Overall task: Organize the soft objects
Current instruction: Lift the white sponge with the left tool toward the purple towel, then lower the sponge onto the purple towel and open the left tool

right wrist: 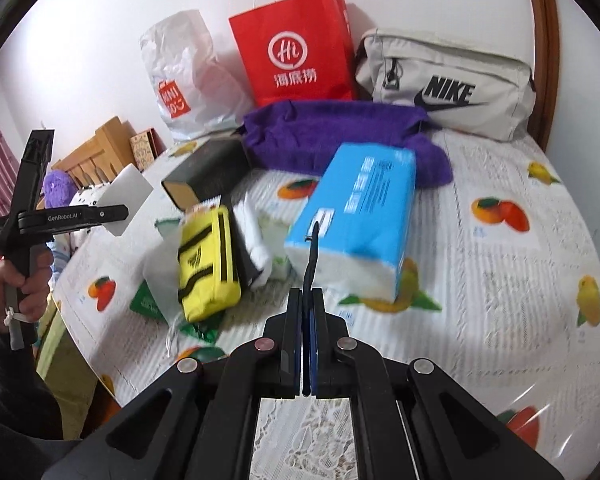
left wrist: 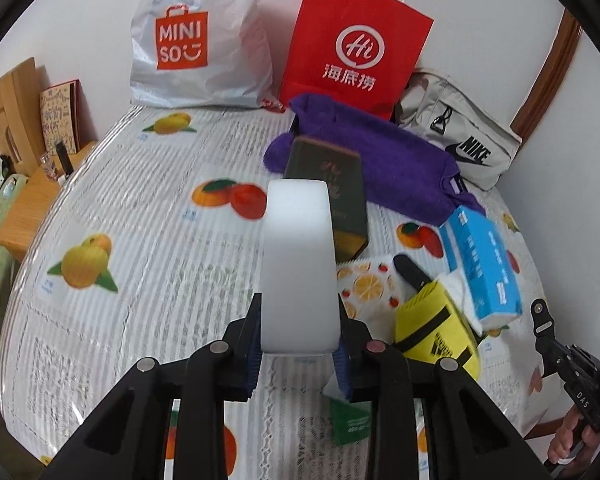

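White foam, a smooth rectangular block [left wrist: 298,264], stands pinched between the blue pads of the left gripper [left wrist: 298,354], rising upright from the jaws. The right gripper [right wrist: 309,308] is pressed together on a thin dark strap [right wrist: 312,256] that runs up to the blue tissue pack [right wrist: 354,216]; the pack hangs tilted just ahead of its fingertips, above the desk [right wrist: 500,272], whose cover is printed with oranges and newsprint-like text. Left of the pack lie a yellow pouch with black trim [right wrist: 206,264] and a white cloth [right wrist: 256,236], both blurred. Behind them sits a dark box [right wrist: 208,172] with writing too dim to read, then a folded purple towel [right wrist: 340,132]. Along the wall stand a white plastic bag marked "MINISO" [left wrist: 196,40], a red paper bag reading "Hi 海底捞" [left wrist: 356,44] and a grey "NIKE" bag [right wrist: 448,84]. In the right wrist view the left gripper's frame carries the words "GenRobot.AI", held by a hand [right wrist: 18,288].
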Tool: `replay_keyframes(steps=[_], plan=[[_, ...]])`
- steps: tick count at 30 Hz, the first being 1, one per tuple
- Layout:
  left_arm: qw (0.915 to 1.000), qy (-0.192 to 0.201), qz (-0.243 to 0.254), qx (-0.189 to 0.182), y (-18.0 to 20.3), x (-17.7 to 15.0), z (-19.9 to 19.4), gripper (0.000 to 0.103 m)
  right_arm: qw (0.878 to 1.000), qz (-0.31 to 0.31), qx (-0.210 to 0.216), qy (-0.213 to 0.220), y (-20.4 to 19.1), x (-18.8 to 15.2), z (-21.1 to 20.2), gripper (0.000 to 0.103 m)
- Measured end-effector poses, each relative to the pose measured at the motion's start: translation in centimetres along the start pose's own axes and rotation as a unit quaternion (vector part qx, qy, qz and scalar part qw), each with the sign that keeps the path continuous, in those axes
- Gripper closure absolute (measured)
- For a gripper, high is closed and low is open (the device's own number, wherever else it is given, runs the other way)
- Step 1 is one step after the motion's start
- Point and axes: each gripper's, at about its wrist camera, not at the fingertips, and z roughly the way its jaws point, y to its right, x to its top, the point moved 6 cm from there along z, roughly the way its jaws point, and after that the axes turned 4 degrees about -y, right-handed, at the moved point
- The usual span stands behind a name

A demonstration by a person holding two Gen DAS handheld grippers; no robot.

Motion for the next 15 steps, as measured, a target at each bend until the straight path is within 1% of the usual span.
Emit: replay_keyframes(steps=[5,9,15], plan=[[1.0000,0.004,0.004,-0.008,0.9,2.0,0.0,0.075,1.000,-0.002,-0.008,0.008,0.7,2.7,-0.1,0.100],[0.9999,0.008,0.007,-0.007,1.4,4.1,0.1,0.075,1.000,-0.003,-0.016,0.017,1.5,5.5,0.3,0.100],[0.9998,0.012,0.015,-0.007,2.4,7.4,0.7,0.075,0.999,-0.010,-0.020,0.032,2.5,10.7,1.8,0.100]])
